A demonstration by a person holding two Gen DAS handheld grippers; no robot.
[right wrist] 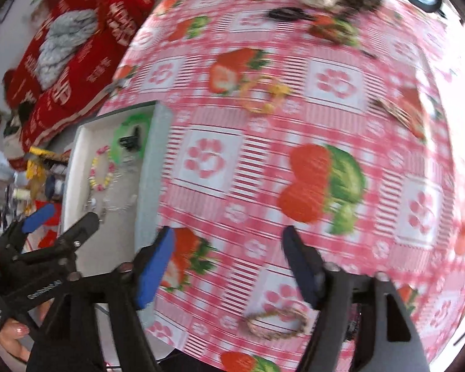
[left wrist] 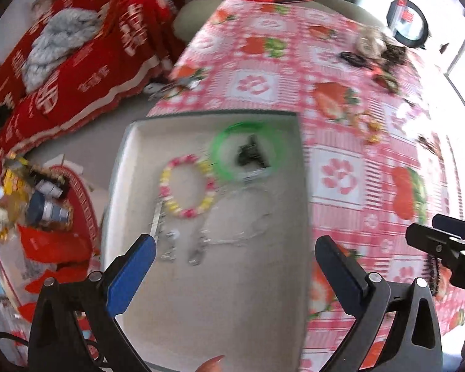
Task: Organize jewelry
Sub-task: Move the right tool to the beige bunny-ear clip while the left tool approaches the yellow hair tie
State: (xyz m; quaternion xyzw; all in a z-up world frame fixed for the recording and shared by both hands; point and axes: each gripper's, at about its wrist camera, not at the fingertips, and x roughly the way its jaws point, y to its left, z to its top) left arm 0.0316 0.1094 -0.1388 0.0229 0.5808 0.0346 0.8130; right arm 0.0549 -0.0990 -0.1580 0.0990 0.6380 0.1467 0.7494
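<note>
A grey-white tray (left wrist: 232, 294) sits at the table's left edge. In it lie a green bangle (left wrist: 246, 150), a pink-and-yellow bead bracelet (left wrist: 187, 186), a black clip (left wrist: 251, 155) and silver chains (left wrist: 232, 232). My left gripper (left wrist: 235, 263) is open and empty above the tray. My right gripper (right wrist: 229, 263) is open and empty over the strawberry tablecloth (right wrist: 294, 124), just above a braided bracelet (right wrist: 276, 322). A yellow bracelet (right wrist: 263, 96) lies farther out. The tray (right wrist: 148, 170) also shows at left in the right wrist view.
More jewelry lies at the table's far end (right wrist: 334, 6), with a brown hair clip (right wrist: 400, 114) at right. Red cushions and a grey knit (left wrist: 62, 43) lie on a sofa left. Bottles and clutter (left wrist: 31, 198) sit below left.
</note>
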